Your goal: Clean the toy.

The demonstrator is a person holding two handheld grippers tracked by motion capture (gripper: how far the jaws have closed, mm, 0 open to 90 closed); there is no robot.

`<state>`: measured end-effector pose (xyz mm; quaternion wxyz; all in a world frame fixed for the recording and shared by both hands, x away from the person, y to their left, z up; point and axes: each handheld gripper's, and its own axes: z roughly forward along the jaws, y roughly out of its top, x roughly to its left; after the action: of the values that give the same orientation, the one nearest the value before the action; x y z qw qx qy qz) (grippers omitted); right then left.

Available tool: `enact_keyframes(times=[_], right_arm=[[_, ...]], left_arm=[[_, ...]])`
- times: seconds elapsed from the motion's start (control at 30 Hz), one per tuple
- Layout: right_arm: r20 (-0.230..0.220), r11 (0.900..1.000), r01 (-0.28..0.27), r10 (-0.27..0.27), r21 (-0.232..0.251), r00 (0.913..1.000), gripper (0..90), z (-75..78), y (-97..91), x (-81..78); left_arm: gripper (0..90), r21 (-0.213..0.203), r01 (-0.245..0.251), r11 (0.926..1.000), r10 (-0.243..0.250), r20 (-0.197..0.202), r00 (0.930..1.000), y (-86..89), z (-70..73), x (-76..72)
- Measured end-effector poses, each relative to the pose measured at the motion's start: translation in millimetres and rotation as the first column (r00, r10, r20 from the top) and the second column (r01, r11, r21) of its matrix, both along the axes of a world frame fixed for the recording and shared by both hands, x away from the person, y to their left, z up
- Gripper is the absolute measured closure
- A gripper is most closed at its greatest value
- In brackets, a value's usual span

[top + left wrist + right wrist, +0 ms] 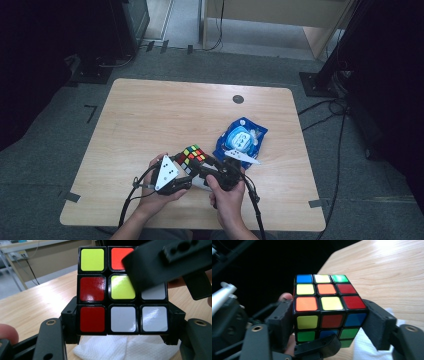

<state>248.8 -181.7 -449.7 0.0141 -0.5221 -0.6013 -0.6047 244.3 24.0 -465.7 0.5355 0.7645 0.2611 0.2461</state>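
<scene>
Rubik's cube [108, 302] held up off the table [150, 115], dead centre between both pairs of jaws. Left gripper [122, 322] clamped on the lowest row of the face nearest its camera, one black pad flat on each side wall, cube square-on and upright to it. Right gripper [328, 320] reaching in from the opposite side, jaws set wide and, as far as can be told, pressed on the left and right walls of the cube [329, 312]; one jaw also crossing the upper right corner of the cube in the left gripper view.

No long axis to speak of: what counts is the layer split. Left jaws on one layer, right jaws seemingly on another, grips roughly crosswise to each other. Judged from that, next move likely a twist of one layer against the rest, calling for a turn axis straight through the cube's centre and both grips kept off the seam.

Both hands equally near, cube touching both. White tissue [125, 347] just below the left jaws; blue wipes pack [241, 140] beyond the right gripper, apart.
</scene>
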Motion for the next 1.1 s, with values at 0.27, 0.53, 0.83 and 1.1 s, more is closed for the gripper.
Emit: enact_keyframes(times=[0.27,0.53,0.83,1.1], right_arm=[[0.03,0.998,-0.003,0.005,-0.063,0.9995,34.6,-0.6,1.0,-1.3],[0.147,0.981,0.025,0.004,-0.192,0.9891,34.0,6.6,11.5,-9.7],[0.122,0.9908,0.004,0.012,-0.135,0.9925,34.4,4.3,9.4,-7.9],[0.095,0.9869,-0.044,0.059,-0.155,0.9937,34.5,7.9,3.4,-1.6]], left_arm=[[33.4,0.011,0.007,0.9999,-0.006,-0.048,0.9988,-1.3,-3.5,3.7],[33.6,0.009,0.0,1.0,0.0,-0.027,0.9996,0.4,-3.3,2.5],[33.7,-0.018,0.032,0.9993,-0.032,-0.018,0.9993,-1.4,-1.4,-0.4],[30.8,0.085,0.072,0.9938,-0.075,0.028,0.9968,-1.2,-3.0,-1.0]])
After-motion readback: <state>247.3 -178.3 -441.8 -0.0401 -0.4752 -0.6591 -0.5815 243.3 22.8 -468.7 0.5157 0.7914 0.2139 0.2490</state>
